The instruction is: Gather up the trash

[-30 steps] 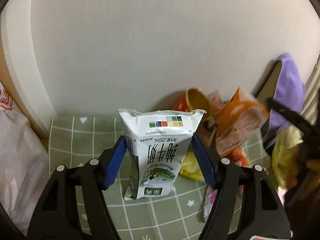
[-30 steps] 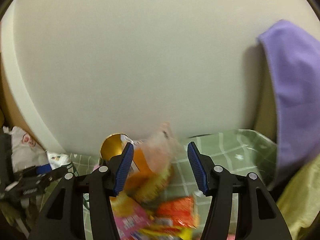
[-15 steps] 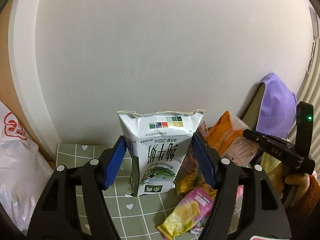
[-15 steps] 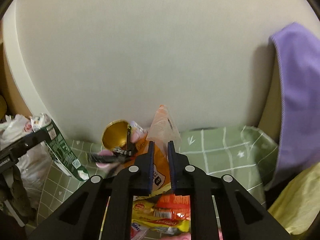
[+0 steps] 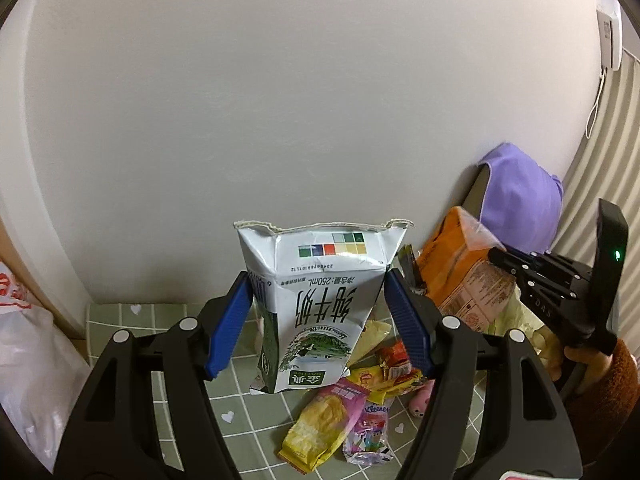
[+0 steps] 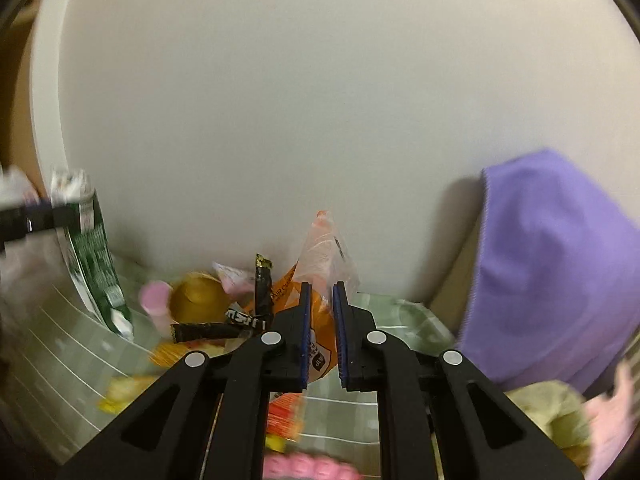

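The left tongs (image 5: pixel 318 320) pinch a torn-open milk carton (image 5: pixel 316 304) between their blue pads, holding it upside down and clear of the green checked tabletop (image 5: pixel 168 392). The right tongs (image 6: pixel 320 332) are nearly pressed together on an orange snack bag (image 5: pixel 460 276), which hangs in the air to the right of the carton, its clear crinkled top poking up above the pads. Neither piece has reached a bin yet, and I can see no bin in either view, only a white plastic bag (image 5: pixel 28 364) bulging at the left edge; whether that is where the trash goes I cannot tell. On the tabletop below, a good deal is left: a yellow-and-pink snack packet (image 5: pixel 324 424), a small Kleenex pack (image 5: pixel 370 428), red and yellow wrappers (image 5: pixel 394 368), a gold-lined cup (image 6: pixel 200 300) lying on its side and dark stick wrappers (image 6: pixel 224 328) near it. By my reckoning the job is at an early stage, two items lifted and the heap still to clear.
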Demonstrator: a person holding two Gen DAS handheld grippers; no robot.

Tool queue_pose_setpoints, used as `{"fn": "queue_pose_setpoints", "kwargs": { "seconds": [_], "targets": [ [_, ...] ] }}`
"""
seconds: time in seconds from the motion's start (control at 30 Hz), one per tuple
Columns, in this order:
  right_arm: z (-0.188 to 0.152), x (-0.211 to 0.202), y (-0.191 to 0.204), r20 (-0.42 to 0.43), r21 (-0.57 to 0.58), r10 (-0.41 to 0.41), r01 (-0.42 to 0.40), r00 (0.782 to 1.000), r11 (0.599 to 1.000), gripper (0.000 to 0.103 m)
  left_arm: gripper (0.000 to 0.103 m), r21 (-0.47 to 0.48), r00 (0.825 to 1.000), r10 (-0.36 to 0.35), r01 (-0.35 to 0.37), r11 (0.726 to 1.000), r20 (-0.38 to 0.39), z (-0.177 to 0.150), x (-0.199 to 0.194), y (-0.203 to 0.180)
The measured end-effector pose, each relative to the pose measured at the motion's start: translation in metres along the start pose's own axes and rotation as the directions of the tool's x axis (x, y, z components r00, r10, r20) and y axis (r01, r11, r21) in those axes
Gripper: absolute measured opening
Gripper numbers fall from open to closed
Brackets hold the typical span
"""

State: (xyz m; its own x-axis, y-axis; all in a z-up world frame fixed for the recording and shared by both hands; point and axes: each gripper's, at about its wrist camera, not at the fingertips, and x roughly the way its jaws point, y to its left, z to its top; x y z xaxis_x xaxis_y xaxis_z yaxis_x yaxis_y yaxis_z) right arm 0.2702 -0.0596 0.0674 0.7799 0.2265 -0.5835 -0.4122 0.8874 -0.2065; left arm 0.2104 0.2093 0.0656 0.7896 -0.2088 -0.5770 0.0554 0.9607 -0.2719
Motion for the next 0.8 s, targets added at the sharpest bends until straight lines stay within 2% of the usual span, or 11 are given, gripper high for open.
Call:
{"fn": "queue_pose_setpoints", "kwargs": {
  "seconds": [0.07,0.1,0.17,0.27,0.4,0.47,0.5,0.6,0.7,0.73,0.8],
  "targets": [
    [-0.008,0.0,-0.004,-0.007,-0.022,-0.107,0.106,0.994,0.994,0.012,0.064,-0.009,0.999,-0.037,0.037,0.999,-0.017,0.0,0.008,-0.003],
    [-0.014,0.001,-0.007,-0.022,-0.041,-0.17,0.169,0.985,0.985,0.012,0.064,-0.013,0.998,-0.059,0.058,0.998,-0.026,-0.002,0.013,-0.005],
    [-0.029,0.006,-0.008,-0.066,-0.108,-0.246,0.238,0.967,0.965,0.012,0.064,-0.013,0.995,-0.09,0.089,0.996,-0.047,-0.007,0.022,-0.012],
    [-0.058,0.019,-0.008,-0.184,-0.049,-0.112,0.105,0.977,0.993,0.012,0.064,-0.007,0.989,-0.108,0.107,0.994,-0.097,-0.021,0.038,-0.018],
    [-0.082,0.028,-0.02,-0.234,0.114,-0.009,0.037,0.972,0.993,0.012,0.064,-0.011,0.988,-0.077,0.076,0.997,-0.132,-0.034,0.049,-0.014],
    [-0.086,0.022,-0.034,-0.209,0.223,0.049,-0.001,0.977,0.975,0.012,0.064,-0.036,0.989,-0.072,0.068,0.997,-0.13,-0.036,0.049,-0.009],
    [-0.084,0.017,-0.036,-0.196,0.24,0.054,-0.006,0.979,0.971,0.012,0.064,-0.053,0.989,-0.075,0.069,0.996,-0.126,-0.037,0.048,-0.006],
    [-0.074,-0.009,-0.053,-0.092,0.338,0.111,-0.074,0.99,0.938,0.012,0.064,-0.077,0.99,-0.086,0.078,0.994,-0.114,-0.038,0.046,-0.003],
    [-0.067,-0.024,-0.063,-0.011,0.425,0.181,-0.159,0.983,0.891,0.012,0.064,-0.078,0.989,-0.083,0.074,0.994,-0.121,-0.04,0.047,-0.005],
    [-0.067,-0.023,-0.065,0.0,0.448,0.211,-0.189,0.978,0.874,0.012,0.064,-0.081,0.989,-0.084,0.074,0.994,-0.124,-0.041,0.048,-0.005],
    [-0.07,-0.014,-0.062,-0.034,0.428,0.231,-0.195,0.972,0.882,0.015,0.064,-0.082,0.989,-0.08,0.07,0.994,-0.123,-0.041,0.048,-0.007]
  ]
}}
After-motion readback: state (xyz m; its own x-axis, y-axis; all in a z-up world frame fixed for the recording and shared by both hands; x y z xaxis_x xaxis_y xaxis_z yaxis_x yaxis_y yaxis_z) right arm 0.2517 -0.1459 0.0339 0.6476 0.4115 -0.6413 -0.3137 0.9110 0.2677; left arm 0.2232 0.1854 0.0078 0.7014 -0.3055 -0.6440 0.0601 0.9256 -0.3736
